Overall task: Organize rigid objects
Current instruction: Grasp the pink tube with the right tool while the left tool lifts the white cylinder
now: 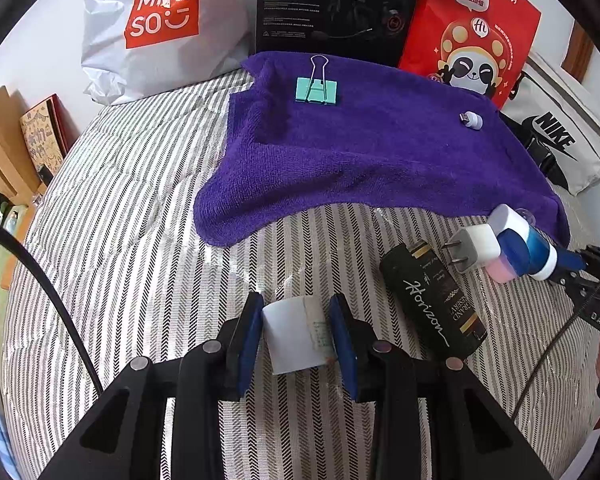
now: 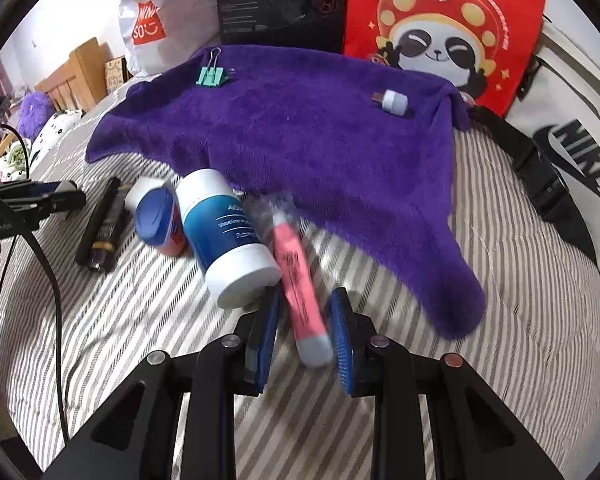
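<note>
A purple towel (image 1: 360,148) lies on the striped bed; it also shows in the right wrist view (image 2: 300,132). On it sit a green binder clip (image 1: 316,88) (image 2: 211,76) and a small white USB adapter (image 1: 471,120) (image 2: 394,101). My left gripper (image 1: 296,330) is open around a white block (image 1: 296,332); the pads stand beside it, contact unclear. My right gripper (image 2: 304,332) is open around a pink tube (image 2: 300,280) with a pale cap. Beside it lie a blue-and-white bottle (image 2: 228,236), a blue-lidded jar (image 2: 158,220), a dark Horizon box (image 1: 432,300) (image 2: 104,224) and a white plug charger (image 1: 474,248).
Behind the towel stand a white Miniso bag (image 1: 160,28), a black box (image 1: 332,4), a red panda bag (image 1: 472,32) and a white Nike bag (image 1: 556,136). A wooden bed frame (image 1: 4,148) and a black cable (image 1: 40,276) are at the left.
</note>
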The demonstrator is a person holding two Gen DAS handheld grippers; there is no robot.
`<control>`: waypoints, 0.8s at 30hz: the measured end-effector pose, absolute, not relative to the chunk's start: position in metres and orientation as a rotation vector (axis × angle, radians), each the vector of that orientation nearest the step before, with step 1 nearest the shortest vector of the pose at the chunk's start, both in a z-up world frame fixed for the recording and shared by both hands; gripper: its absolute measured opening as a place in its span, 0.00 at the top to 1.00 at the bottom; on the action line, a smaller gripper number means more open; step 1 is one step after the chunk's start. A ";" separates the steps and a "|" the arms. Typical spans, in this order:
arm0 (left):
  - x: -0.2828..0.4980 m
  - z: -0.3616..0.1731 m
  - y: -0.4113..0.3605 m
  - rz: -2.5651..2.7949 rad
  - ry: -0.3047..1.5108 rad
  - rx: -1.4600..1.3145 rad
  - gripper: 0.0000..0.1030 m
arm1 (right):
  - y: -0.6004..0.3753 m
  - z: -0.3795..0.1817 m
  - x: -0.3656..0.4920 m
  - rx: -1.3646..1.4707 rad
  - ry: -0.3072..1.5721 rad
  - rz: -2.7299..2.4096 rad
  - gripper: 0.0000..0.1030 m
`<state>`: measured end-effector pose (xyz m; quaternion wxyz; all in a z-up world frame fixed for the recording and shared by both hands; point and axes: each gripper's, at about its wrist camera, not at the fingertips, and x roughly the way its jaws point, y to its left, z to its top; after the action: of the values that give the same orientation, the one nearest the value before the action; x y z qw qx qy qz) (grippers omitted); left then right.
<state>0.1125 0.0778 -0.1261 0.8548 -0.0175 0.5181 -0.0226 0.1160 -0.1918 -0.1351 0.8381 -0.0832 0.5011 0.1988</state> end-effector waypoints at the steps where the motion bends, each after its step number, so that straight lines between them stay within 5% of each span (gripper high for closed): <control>1: 0.113 -0.126 0.078 -0.048 1.090 -0.035 0.68 | -0.191 -0.135 0.117 -0.184 1.056 0.425 0.80; 24: 0.109 -0.125 0.072 -0.028 1.115 -0.012 0.68 | -0.215 -0.130 0.067 -0.104 1.174 0.306 0.83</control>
<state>0.1090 0.0717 -0.1251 0.8485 -0.0055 0.5290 -0.0131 0.0674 -0.2154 -0.1297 0.8205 -0.0487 0.5512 0.1436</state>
